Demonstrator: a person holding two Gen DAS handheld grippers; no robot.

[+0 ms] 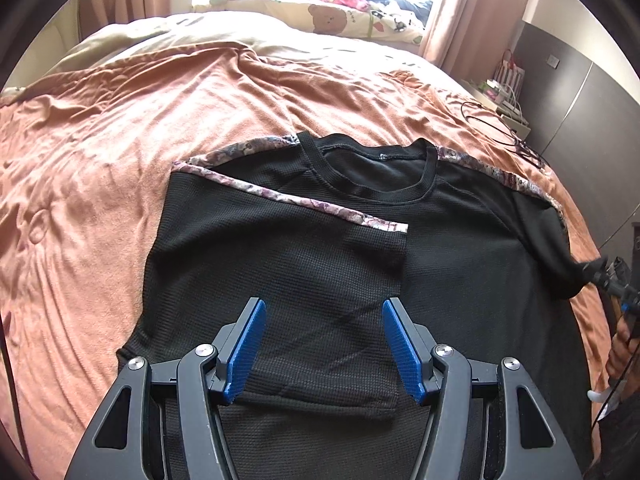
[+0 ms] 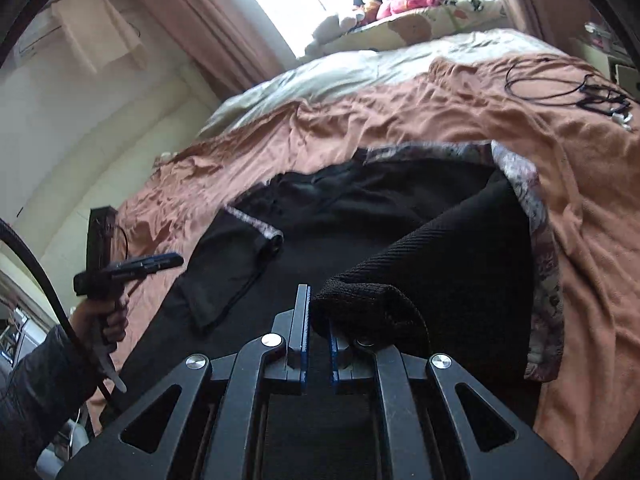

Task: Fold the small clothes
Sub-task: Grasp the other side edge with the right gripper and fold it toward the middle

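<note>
Left wrist view: black shirt (image 1: 460, 248) spread flat on orange bedspread (image 1: 100, 152), collar toward 12 o'clock, floral-trimmed left sleeve (image 1: 288, 236) folded inward across the chest. Left gripper (image 1: 323, 332) hovering above the lower body of the shirt, blue pads (image 1: 244, 348) spread wide, nothing between them. At 3 o'clock, other sleeve (image 1: 556, 248) lifted off the bedspread toward the right gripper (image 1: 600, 272), seen only partly at the frame edge. Right wrist view: right gripper (image 2: 319, 320) with jaws drawn narrow, cuff of the black sleeve (image 2: 376, 304) bunched over and around the right-hand finger; whether actually pinched between the pads, cannot tell. Floral trim (image 2: 540, 240) running along the raised sleeve at 2 o'clock. Left gripper (image 2: 160, 261) at 9 o'clock, held in a hand (image 2: 108, 320) over the shirt's far edge. Black cable (image 2: 560, 88) coiled on the bedspread at 1 o'clock; plush toys (image 2: 400, 2) by the window at 12 o'clock.
</note>
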